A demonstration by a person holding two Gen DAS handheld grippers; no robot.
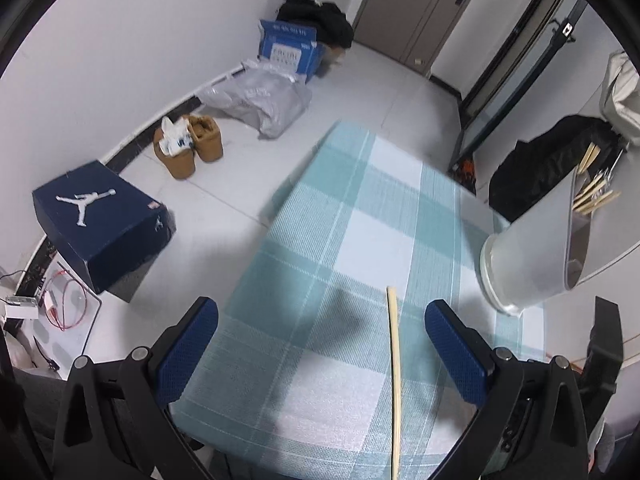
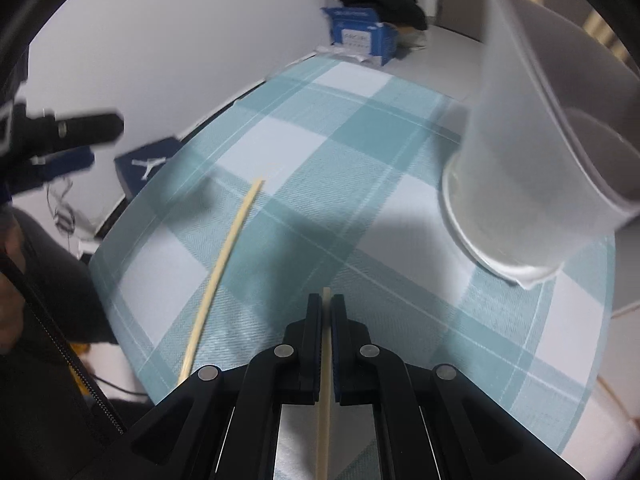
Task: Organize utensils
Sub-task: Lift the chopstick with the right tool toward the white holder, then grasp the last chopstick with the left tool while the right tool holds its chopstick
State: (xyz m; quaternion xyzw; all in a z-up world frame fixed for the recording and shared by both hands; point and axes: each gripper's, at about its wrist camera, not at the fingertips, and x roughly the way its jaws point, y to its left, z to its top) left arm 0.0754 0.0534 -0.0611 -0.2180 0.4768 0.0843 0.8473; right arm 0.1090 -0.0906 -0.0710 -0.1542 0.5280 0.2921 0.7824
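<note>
A pale wooden chopstick [image 1: 395, 380] lies on the teal checked tablecloth [image 1: 344, 216] between the spread fingers of my left gripper [image 1: 320, 332], which is open and empty above it. The same chopstick shows in the right wrist view [image 2: 224, 276], left of my right gripper [image 2: 326, 302]. The right gripper is shut on a second chopstick [image 2: 325, 380] that runs back between its fingers. A grey utensil holder [image 1: 536, 248] stands at the table's right with several chopsticks [image 1: 592, 196] in it; it also shows in the right wrist view [image 2: 532, 152].
The left gripper appears blurred at the left of the right wrist view [image 2: 68, 132]. On the floor left of the table are a dark blue shoe box [image 1: 104, 224], tan boots [image 1: 192, 148], a plastic bag [image 1: 264, 100] and a blue carton [image 1: 290, 50]. A black bag [image 1: 560, 160] is at the right.
</note>
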